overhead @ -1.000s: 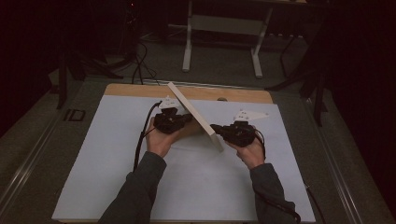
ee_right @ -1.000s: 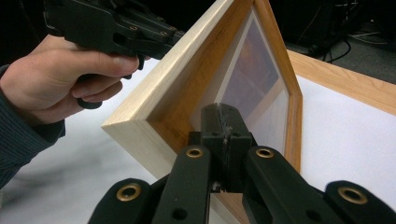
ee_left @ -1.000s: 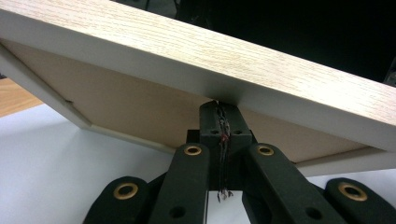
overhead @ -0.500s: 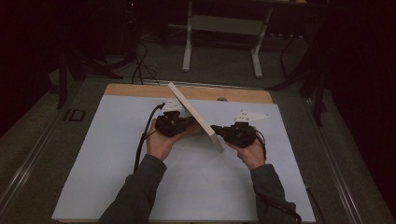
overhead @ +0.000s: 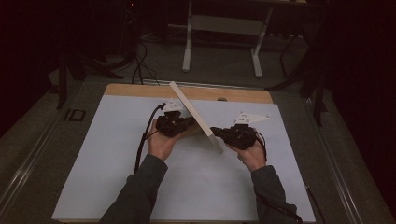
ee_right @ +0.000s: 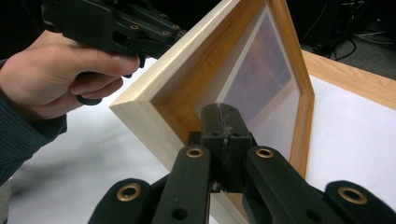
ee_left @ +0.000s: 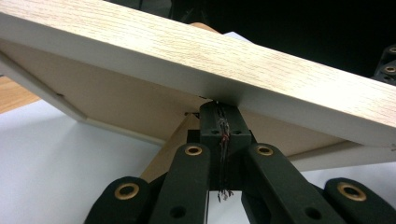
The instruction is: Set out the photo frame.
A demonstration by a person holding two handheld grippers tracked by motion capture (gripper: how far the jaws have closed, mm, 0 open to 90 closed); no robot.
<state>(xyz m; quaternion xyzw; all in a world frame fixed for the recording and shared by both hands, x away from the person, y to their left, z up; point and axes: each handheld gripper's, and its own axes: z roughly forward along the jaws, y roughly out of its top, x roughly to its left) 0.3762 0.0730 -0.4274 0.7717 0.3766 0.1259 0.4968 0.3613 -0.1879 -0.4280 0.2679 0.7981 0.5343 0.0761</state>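
Left jaws: the left gripper (overhead: pixel 186 122) is pressing its two black jaws together, and in the left gripper view (ee_left: pixel 219 122) their tips are meeting the underside edge of the wooden picture frame (ee_left: pixel 196 56); whether they are pinching a lip of the frame or only pushing against it cannot be told.

Right jaws: the right gripper (overhead: pixel 216 132) is also holding its jaws clenched together, and in the right gripper view (ee_right: pixel 223 122) the closed tips are lying against the inner side of the frame's lower rail, in front of the glazed pane (ee_right: pixel 261 84); whether any of the frame is caught between them cannot be told.

Frame: the wooden picture frame (overhead: pixel 196 116) is standing tilted up off the bench, raised between the two grippers, with one corner (ee_right: pixel 122 103) pointing toward the right gripper's camera and its light wood outer edge facing up in the high view.

Hands: the person's left hand (overhead: pixel 161 140) is gripping the left gripper from below, and the right hand (overhead: pixel 250 154) is gripping the right one; in the right gripper view the left hand (ee_right: pixel 51 77) is showing beside the frame's corner, holding its gripper above the rail.

Sleeves: dark grey sleeves (overhead: pixel 140 191) are coming in from the near edge.

Bench: the white sheet (overhead: pixel 116 154) is covering the bench, with a strip of bare wood (overhead: pixel 140 89) showing along the far edge.
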